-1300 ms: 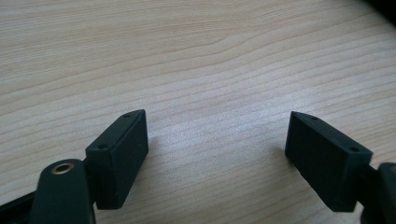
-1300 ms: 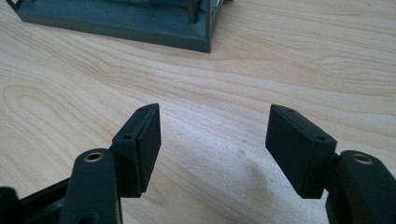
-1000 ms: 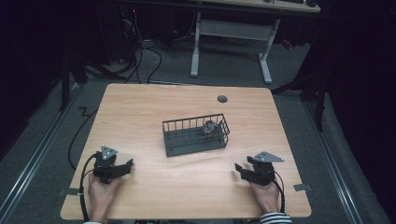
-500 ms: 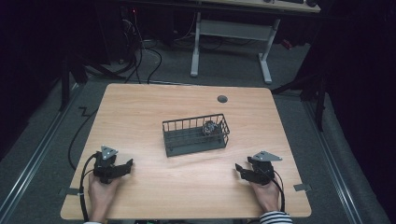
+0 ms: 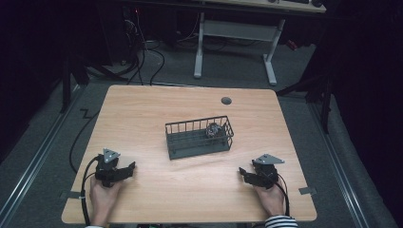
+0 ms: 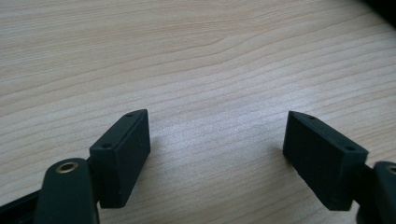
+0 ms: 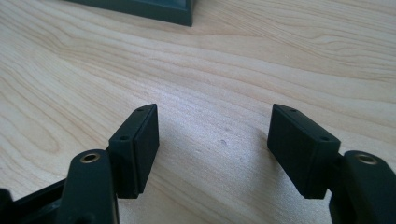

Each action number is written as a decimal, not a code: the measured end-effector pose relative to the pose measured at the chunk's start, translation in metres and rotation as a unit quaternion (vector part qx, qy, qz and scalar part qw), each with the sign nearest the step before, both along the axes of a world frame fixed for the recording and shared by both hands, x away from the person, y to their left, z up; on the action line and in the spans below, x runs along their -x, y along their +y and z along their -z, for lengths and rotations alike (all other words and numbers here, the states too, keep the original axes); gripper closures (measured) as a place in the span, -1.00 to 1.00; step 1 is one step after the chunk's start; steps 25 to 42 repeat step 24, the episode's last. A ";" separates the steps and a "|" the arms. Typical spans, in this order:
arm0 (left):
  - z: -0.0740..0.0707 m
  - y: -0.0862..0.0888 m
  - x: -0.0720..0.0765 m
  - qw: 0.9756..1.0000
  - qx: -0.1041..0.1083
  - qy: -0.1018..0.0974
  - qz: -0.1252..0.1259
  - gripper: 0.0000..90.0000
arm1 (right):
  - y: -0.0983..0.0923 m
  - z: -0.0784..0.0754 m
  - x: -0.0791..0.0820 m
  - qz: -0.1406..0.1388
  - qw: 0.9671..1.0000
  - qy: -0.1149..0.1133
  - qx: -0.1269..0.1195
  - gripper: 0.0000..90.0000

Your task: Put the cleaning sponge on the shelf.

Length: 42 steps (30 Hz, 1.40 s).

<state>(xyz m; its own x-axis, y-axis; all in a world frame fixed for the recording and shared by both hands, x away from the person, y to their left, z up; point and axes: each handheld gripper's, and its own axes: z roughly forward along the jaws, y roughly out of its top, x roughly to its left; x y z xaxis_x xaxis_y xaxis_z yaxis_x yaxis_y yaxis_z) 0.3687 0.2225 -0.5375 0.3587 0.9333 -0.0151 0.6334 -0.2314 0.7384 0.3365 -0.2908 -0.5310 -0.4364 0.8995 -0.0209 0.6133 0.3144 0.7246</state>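
My left gripper (image 5: 124,169) rests on the light wooden desk (image 5: 142,118) well to the near left of the dark wire basket (image 5: 199,138), its jaws spread wide with nothing but bare wood between them. That rectangular basket stands at the middle of the desk, slightly askew, with a small round silvery object (image 5: 213,130), too small for me to identify, lying inside its right end. My right gripper (image 5: 245,174) sits well to the near right of the basket, pointing toward it, and its jaws have just been opening and stand apart over bare wood, holding nothing.
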 end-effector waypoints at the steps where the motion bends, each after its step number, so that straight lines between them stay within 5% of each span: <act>1: 0.000 0.000 0.000 1.000 0.000 0.000 0.000 -0.47 | 0.000 0.000 0.000 0.000 1.000 0.000 0.000 -0.27; 42: 0.000 0.000 0.000 1.000 0.000 0.000 0.001 -0.47 | 0.000 0.000 0.000 0.000 1.000 0.002 -0.001 -0.30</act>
